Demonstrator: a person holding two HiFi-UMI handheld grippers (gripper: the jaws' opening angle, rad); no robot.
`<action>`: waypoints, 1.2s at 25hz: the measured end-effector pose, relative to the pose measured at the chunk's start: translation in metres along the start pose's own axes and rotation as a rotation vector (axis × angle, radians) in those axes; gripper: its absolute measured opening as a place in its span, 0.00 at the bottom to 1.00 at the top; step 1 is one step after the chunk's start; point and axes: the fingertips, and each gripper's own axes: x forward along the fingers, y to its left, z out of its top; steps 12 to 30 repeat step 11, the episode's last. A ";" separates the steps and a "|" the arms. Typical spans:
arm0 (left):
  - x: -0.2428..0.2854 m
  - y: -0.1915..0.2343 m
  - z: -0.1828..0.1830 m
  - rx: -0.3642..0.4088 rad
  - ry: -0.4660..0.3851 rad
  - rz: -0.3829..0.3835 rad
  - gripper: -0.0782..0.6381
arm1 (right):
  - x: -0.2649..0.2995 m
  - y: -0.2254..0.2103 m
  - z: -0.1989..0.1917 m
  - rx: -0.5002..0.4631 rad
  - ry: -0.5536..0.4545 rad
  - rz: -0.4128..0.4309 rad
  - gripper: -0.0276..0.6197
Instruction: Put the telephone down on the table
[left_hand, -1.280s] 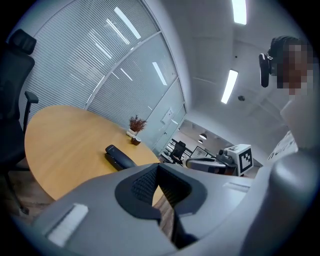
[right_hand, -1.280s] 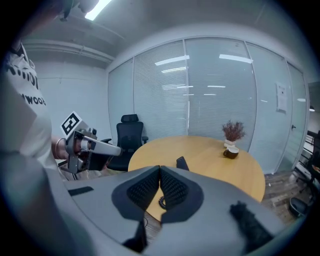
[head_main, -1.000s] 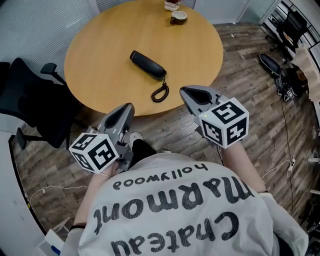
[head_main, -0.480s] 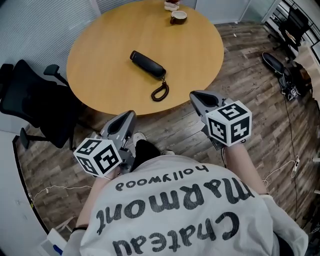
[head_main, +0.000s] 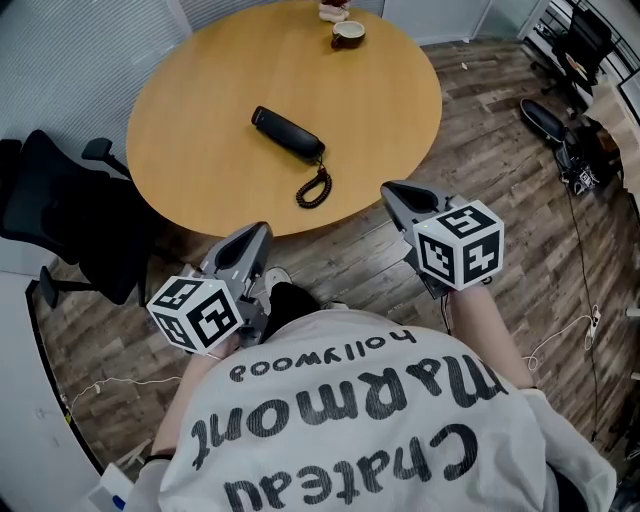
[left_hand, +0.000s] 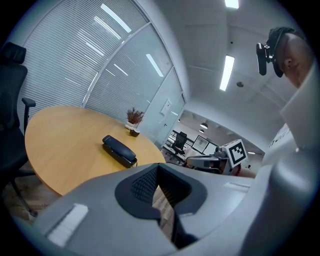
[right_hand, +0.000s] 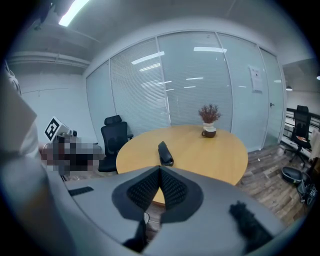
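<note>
Round wooden counter (head_main: 200, 120) carries the telephone (head_main: 288, 134), lying flat near its middle, its coiled cord (head_main: 313, 188) toward the near edge. Left claw (head_main: 262, 229) and right claw (head_main: 388, 188) are both closed, empty, off the counter. The job looks done; best not to snag the cord.

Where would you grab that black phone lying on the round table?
Probably its slim middle, from straight above, closing across the narrow width. The telephone lies flat and diagonal on the table, both long sides free; the coiled cord trails off its nearer end, so stay clear of that.
</note>
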 end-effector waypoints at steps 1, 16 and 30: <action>0.001 0.000 0.000 0.000 0.001 -0.002 0.12 | 0.000 -0.001 0.000 -0.002 0.001 0.000 0.06; 0.005 0.004 0.003 -0.001 0.008 -0.008 0.12 | 0.004 -0.002 0.000 -0.024 0.015 -0.006 0.06; 0.005 0.004 0.003 -0.001 0.008 -0.008 0.12 | 0.004 -0.002 0.000 -0.024 0.015 -0.006 0.06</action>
